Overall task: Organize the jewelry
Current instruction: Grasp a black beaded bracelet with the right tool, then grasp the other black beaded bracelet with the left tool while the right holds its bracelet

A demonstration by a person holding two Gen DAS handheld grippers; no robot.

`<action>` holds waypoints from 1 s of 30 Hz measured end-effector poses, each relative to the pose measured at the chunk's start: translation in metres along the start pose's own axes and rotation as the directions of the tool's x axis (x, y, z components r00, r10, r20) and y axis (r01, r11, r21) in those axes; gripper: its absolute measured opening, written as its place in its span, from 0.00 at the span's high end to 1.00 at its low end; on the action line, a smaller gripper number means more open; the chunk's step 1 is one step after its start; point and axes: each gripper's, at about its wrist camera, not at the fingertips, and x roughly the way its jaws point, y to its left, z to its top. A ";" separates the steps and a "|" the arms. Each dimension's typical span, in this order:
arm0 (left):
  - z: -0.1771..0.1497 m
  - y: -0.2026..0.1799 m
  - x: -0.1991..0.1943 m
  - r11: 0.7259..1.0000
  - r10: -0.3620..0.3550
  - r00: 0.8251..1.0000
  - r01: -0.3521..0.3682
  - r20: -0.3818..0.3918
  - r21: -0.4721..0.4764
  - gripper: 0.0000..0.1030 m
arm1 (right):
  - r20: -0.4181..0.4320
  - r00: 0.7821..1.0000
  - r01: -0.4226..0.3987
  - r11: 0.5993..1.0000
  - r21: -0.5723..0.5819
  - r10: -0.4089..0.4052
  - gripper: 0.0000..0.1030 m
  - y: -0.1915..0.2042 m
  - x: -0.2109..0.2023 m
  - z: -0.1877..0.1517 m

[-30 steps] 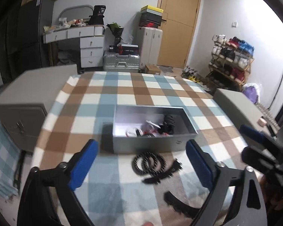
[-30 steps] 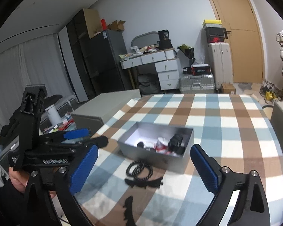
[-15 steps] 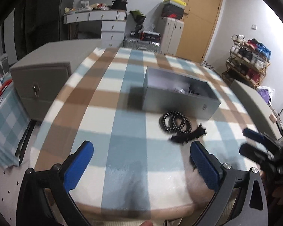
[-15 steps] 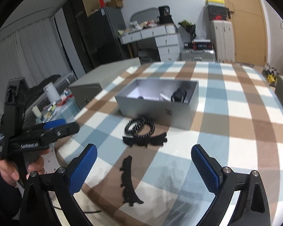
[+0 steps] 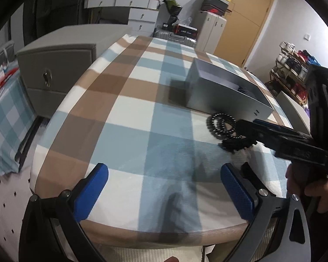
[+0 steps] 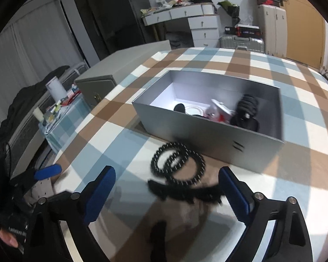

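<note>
The left gripper (image 5: 164, 194) hangs wide open and empty over the near table (image 5: 129, 131) edge, well clear of the work. Further right, the right gripper (image 6: 167, 193), jaws spread wide and holding nothing, hovers just short of the black bead bracelet (image 6: 178, 163), which lies coiled on the checked cloth in front of the grey box (image 6: 210, 128). This looks like the approach to a pick; the next move calls for lowering over the beads and closing. A black toothed hair clip (image 6: 185, 193) touches the bracelet's near side and could get caught up; another dark piece (image 6: 157, 238) lies nearer
</note>
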 end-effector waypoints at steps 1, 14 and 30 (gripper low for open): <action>0.000 0.003 0.000 1.000 -0.004 1.000 0.004 -0.003 -0.006 0.03 | -0.014 1.000 0.009 1.000 -0.003 -0.009 0.20 0.001 0.007 0.002; -0.003 0.018 0.008 0.997 -0.040 0.998 0.037 -0.043 -0.062 0.03 | -0.053 0.992 0.117 0.993 0.007 -0.116 0.75 0.000 0.025 0.006; 0.001 0.009 0.006 0.999 -0.030 0.998 0.028 -0.058 -0.028 0.03 | 0.033 0.997 0.074 0.997 0.004 -0.074 0.92 0.001 0.001 -0.001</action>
